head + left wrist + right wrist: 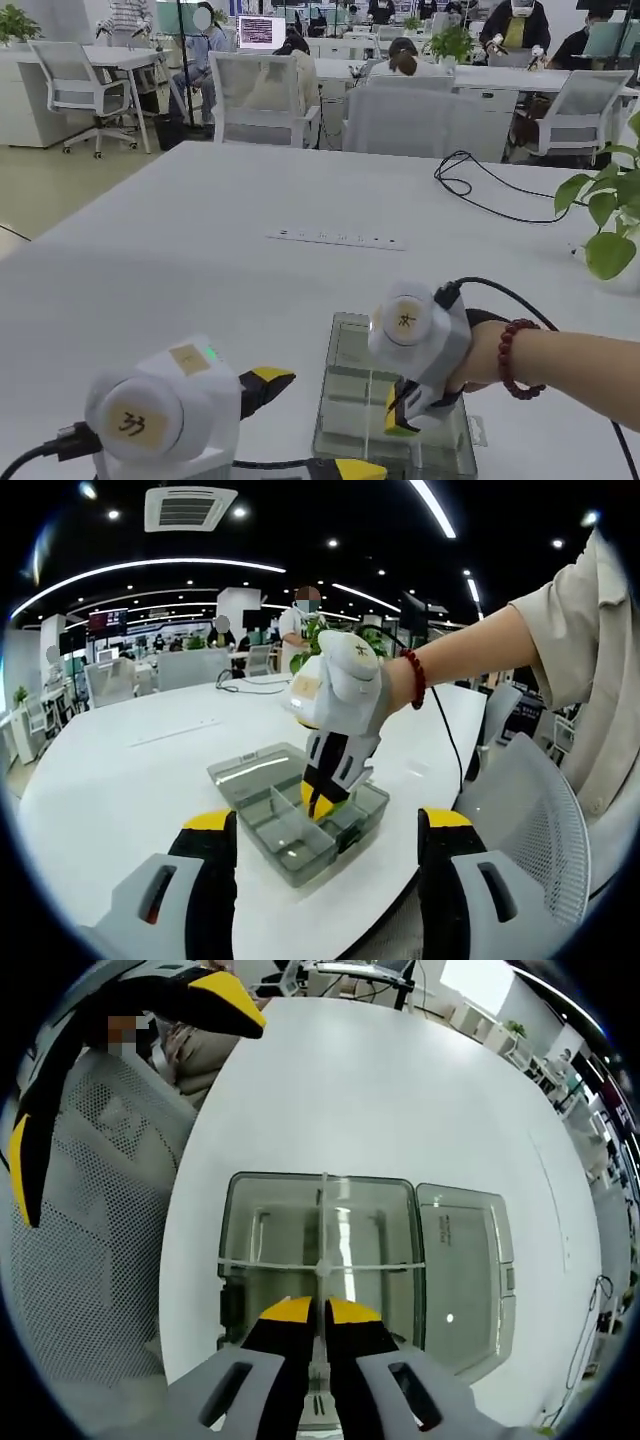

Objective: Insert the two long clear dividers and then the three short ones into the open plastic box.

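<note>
OPEN-PLAN OFFICE: At a white desk (200, 270), we see the right claw (322, 1312) clenched on the near edge of a clear divider (323, 1222). The divider stands upright in the open plastic box (228, 1220), at the centre of the right gripper view. A 2nd divider (270, 1265) crosses it at right angles, and the box's lid (465, 1260) lies open flat at the right of that frame. In the head view the box sits at lower centre. The right claw reaches down into it from a hand wearing a red bead bracelet (510, 358). The left claw (308, 425), at lower left, is released, its 2 yellow-tipped jaws wide apart just beside the box and holding nothing. A power strip (335, 238) lies mid-frame, with a black cable (480, 195) and a plant (610, 215) at right.
</note>
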Demonstrator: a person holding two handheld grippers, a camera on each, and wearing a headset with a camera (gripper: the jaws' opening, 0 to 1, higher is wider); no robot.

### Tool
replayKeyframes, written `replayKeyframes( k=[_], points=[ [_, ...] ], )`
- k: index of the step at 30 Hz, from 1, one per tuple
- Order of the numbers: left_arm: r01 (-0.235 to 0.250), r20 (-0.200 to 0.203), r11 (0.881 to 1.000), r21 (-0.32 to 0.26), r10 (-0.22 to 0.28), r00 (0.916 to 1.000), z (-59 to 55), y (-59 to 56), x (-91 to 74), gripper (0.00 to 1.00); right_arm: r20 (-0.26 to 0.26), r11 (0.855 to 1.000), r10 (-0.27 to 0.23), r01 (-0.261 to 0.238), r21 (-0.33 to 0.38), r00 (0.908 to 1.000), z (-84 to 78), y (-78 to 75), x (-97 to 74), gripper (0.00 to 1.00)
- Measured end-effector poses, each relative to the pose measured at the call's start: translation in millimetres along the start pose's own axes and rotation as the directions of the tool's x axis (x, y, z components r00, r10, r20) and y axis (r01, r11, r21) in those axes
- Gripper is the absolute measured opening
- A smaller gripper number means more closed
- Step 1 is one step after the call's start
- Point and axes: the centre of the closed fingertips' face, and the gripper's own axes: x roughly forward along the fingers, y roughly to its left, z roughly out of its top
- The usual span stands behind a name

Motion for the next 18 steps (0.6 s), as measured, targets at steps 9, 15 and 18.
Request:
replayKeyframes(
  k=[9, 15, 18],
  points=[
    [-0.013, 0.008, 1.0, -0.006, 0.013, 0.9999, 3.6, 3.1, 0.0, 0.75, 0.074, 0.999, -0.03, 0.027, 0.04, 0.9968, 13.9, -1.5, -13.5, 0.19],
    [-0.014, 0.004, 1.0, -0.002, 0.014, 0.9999, 3.9, 2.2, -0.5, 0.76, 0.123, 0.995, -0.043, 0.031, 0.092, 0.9915, 16.3, 1.7, -25.9, 0.3],
    [-0.014, 0.001, 1.0, -0.004, 0.014, 0.9999, 3.7, 1.6, -0.5, 0.77, 0.138, 0.994, -0.046, 0.031, 0.109, 0.9893, 12.9, 3.4, -32.1, 0.33]
  ],
)
